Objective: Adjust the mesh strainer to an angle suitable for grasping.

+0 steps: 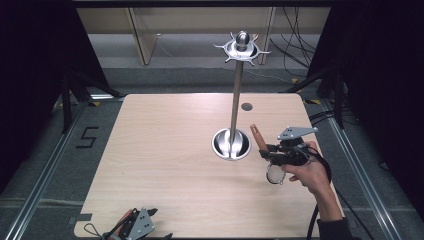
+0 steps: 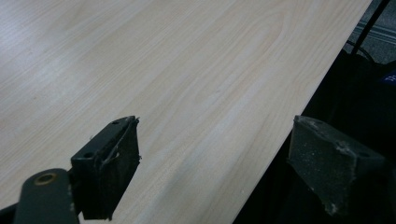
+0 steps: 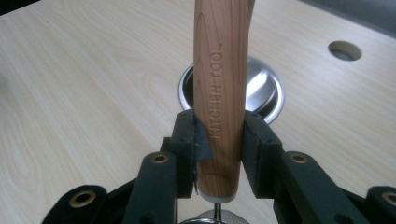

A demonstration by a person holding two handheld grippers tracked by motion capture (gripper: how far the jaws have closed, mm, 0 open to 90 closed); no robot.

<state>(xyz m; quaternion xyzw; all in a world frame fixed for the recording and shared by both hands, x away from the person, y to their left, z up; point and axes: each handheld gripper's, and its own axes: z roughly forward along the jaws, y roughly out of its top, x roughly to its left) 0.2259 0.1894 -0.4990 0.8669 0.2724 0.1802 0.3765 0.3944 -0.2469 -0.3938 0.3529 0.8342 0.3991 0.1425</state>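
Right claw (image 3: 219,154) clamped on smooth wooden handle (image 3: 219,93) | left claw (image 2: 215,172) apart

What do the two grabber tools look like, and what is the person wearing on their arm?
Both grabbers are black. The right gripper has a grey three-cornered plate on top and a black cable trailing back along the arm. The left gripper has the same grey plate. Each has two black jaws with worn dark foam pads and brass-coloured rivets. The person's sleeve is dark.
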